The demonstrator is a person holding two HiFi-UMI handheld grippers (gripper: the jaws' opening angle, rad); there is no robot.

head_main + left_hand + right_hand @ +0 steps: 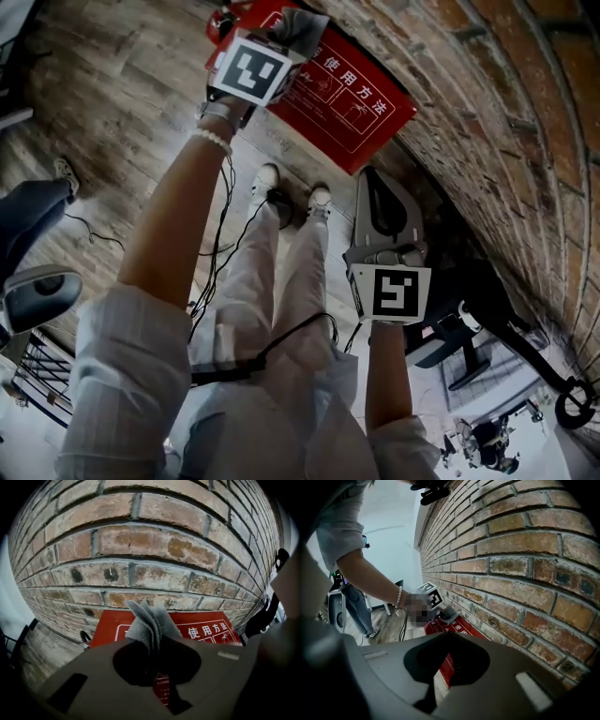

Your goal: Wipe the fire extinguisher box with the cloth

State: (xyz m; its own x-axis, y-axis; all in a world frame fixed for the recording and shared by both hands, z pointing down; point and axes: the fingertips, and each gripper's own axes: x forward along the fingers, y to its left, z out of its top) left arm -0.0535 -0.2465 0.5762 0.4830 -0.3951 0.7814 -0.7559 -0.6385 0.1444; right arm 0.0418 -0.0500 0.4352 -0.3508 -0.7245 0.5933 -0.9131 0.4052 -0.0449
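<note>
Two hand-held grippers, one cloth, one box. Left hand-held gripper (284,39) (154,644) is clamped tight on a folded grey ribbed cloth (304,25) (149,620), and a bunch of it sticks out past the tips. Right hand-held gripper (382,208) (447,637) has its jaws together with nothing held. It sits back near the person's body, idle.

The red flat fire extinguisher box with white printed instructions (352,112) (208,626) (439,626) sits on the grey wood-plank floor (122,122), tight against the foot of the brown brick wall (487,122) (154,541) (525,550). Its long axis runs along the wall.

Key relation: the box is ahead of and just below the left jaws. The cloth hangs over the end of the box farthest from the right hand-held gripper, close to the top face. Can't tell if the cloth actually touches.

The left hand-held gripper is clearly the nearer one and the right is well apart from the box. Judgement: wiping is at the start or mid-stroke, and the likely next move is to press the cloth down and drag it lengthwise along the box, parallel to the wall. Risk: the tips scraping the brick.
</note>
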